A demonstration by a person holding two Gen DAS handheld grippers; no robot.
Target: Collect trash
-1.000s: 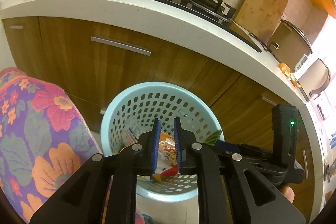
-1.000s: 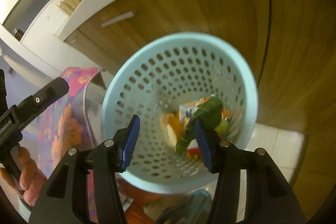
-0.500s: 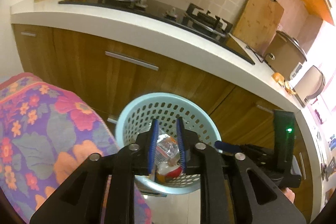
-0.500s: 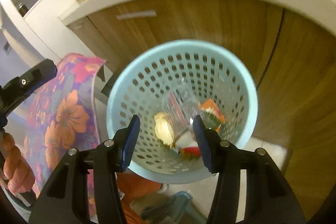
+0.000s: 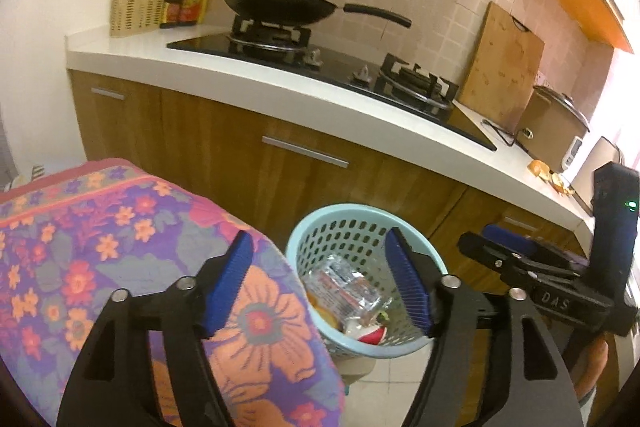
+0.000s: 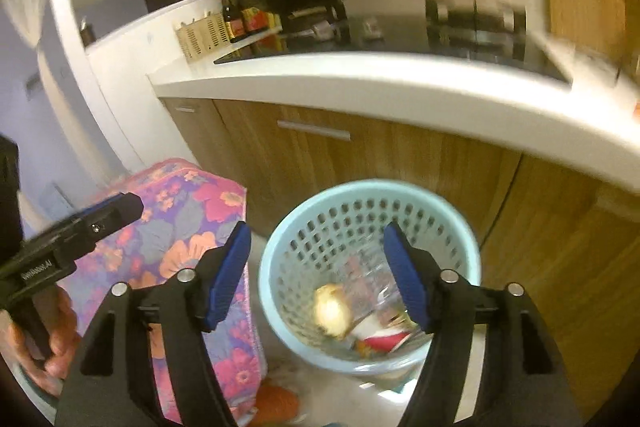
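A light blue perforated bin (image 5: 404, 345) (image 6: 276, 303) stands on the floor against the wooden cabinets. Inside lie a clear plastic wrapper (image 5: 344, 287), a pale roundish scrap (image 6: 332, 309) and red and white trash (image 6: 380, 341). My left gripper (image 5: 320, 283) hangs above and in front of the bin, jaws opening, nothing between the blue pads. My right gripper (image 6: 318, 273) is also above the bin, jaws opening and empty. Each gripper shows at the edge of the other's view, held by a hand (image 6: 52, 331).
A seat with a flowered purple and orange cover (image 5: 120, 247) (image 6: 184, 223) stands just left of the bin. Behind runs a white counter (image 5: 280, 95) with a gas hob, a black wok (image 5: 280, 3), sauce bottles, a cutting board (image 5: 500, 63) and a cooker.
Both grippers have risen and drawn back from the bin, which now looks smaller. The left jaws went from nearly shut to wide. The right jaws widened. The clear wrapper now lies in the bin.
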